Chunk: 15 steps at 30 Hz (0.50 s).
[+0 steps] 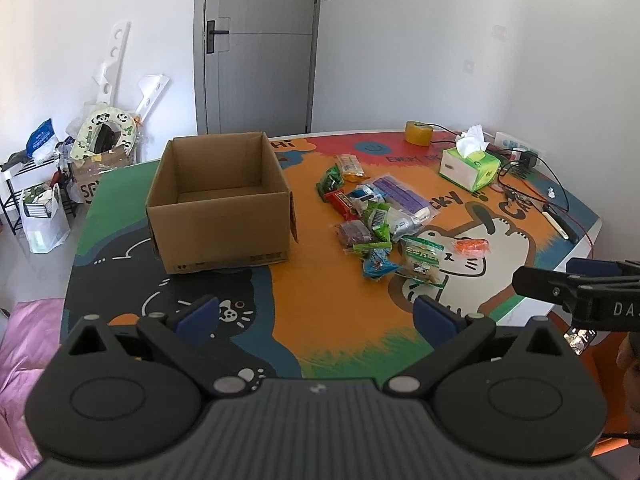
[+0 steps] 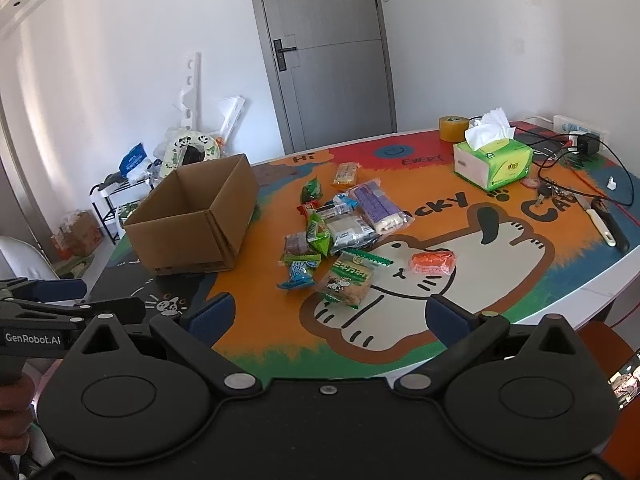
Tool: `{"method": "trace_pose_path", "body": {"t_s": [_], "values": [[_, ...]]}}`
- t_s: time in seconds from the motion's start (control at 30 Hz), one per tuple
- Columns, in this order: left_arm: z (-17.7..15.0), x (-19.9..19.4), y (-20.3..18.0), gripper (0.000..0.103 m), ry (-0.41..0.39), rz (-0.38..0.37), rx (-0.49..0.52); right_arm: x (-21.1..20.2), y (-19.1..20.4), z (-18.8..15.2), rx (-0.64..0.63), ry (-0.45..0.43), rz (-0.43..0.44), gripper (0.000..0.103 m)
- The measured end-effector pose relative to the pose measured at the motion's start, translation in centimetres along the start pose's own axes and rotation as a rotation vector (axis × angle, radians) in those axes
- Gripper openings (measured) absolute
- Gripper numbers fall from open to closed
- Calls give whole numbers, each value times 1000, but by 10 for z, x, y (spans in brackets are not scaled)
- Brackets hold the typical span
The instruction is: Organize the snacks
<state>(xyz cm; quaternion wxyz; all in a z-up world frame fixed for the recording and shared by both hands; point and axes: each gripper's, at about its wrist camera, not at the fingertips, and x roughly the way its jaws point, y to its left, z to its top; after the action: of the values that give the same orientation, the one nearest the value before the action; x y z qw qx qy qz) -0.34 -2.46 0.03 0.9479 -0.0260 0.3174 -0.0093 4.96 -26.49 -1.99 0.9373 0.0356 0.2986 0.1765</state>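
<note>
An open cardboard box [image 1: 220, 204] [image 2: 196, 220] stands empty on the colourful cartoon tablecloth [image 1: 340, 312] [image 2: 500, 264]. To its right lies a heap of several snack packets [image 1: 376, 212] [image 2: 344, 224], with an orange packet [image 1: 470, 246] [image 2: 434, 262] apart on the cat drawing and a green-and-white biscuit pack [image 1: 422, 260] [image 2: 350, 278] nearest me. My left gripper [image 1: 316, 312] hovers open over the table's near edge, holding nothing. My right gripper [image 2: 326, 314] is open and empty too, short of the snacks. Each gripper shows at the edge of the other's view.
A green tissue box [image 1: 470, 168] [image 2: 494, 162], a tape roll [image 1: 418, 133] [image 2: 454, 128], keys [image 2: 546, 192], a knife [image 2: 608, 224] and cables with a power strip [image 2: 580, 128] occupy the table's far right. Clutter and a rack [image 1: 36, 184] stand on the floor left, by a grey door [image 1: 260, 44].
</note>
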Motion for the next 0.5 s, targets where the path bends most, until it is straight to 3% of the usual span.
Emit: {"method": "trace_pose_path", "body": {"t_s": [0.5], "values": [[0, 1, 2, 102, 7, -5, -12, -1, 2, 0, -8, -4, -3, 103]]}}
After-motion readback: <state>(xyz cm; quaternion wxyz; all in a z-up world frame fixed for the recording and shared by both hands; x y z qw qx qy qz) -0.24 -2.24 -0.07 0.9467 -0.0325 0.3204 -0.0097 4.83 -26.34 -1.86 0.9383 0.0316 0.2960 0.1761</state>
